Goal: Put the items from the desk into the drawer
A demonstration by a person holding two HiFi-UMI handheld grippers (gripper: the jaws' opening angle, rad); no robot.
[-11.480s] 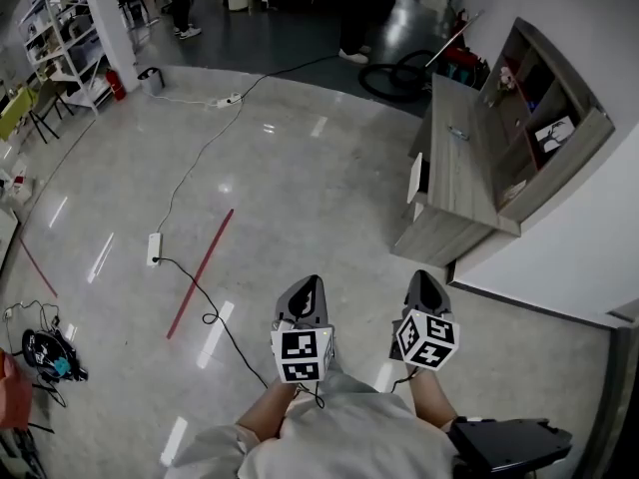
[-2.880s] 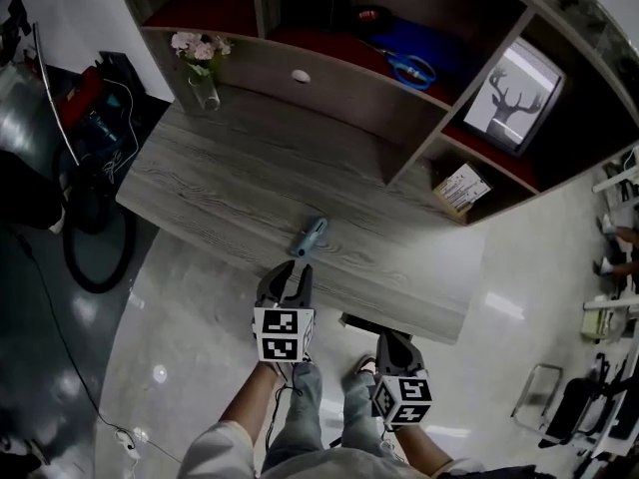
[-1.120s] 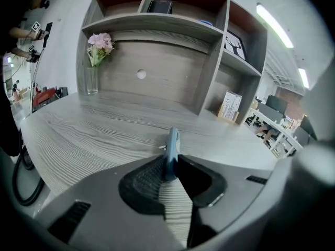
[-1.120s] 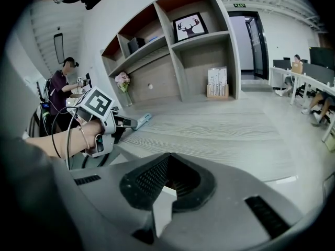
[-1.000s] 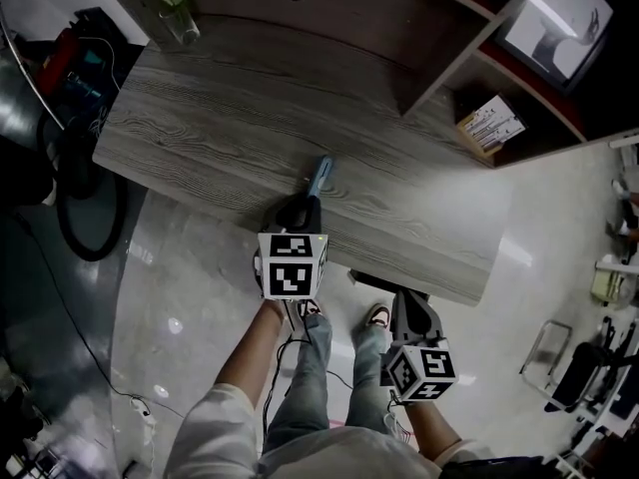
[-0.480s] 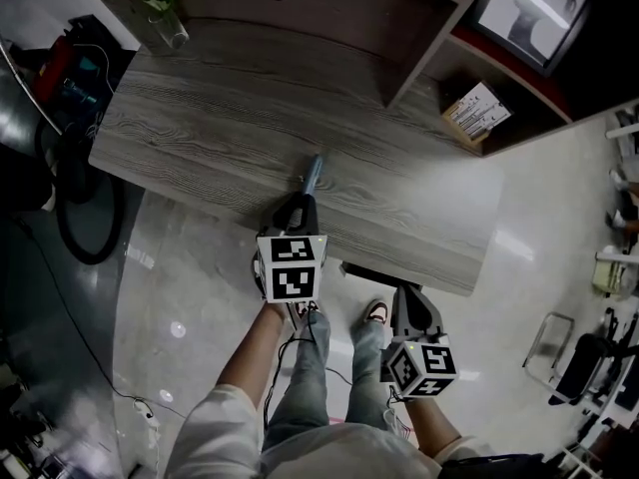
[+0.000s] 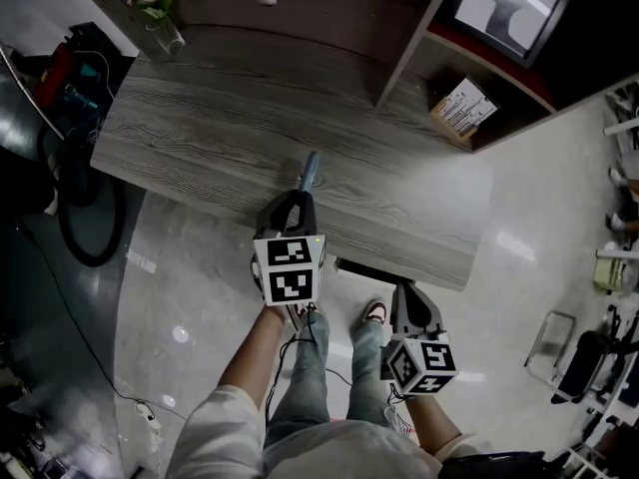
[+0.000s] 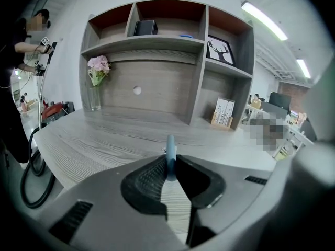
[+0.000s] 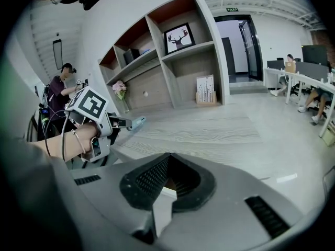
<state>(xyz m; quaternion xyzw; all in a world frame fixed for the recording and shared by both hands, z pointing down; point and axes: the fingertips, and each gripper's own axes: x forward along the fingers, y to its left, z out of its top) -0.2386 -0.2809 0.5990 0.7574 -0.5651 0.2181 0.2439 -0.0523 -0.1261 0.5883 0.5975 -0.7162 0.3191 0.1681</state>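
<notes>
The left gripper has just been closing and now clamps the near end of a slim blue pen. The pen's long axis runs straight on from the jaws, away from the person and toward the shelves. From the right gripper view the pen looks lifted just clear of the desk, over its front edge. The right gripper hangs open and empty, low beside a dark strip under that edge, probably the drawer, down and to the right of the pen. The grey wood-grain desk is otherwise bare except for a flower vase; glossy office floor lies below.
</notes>
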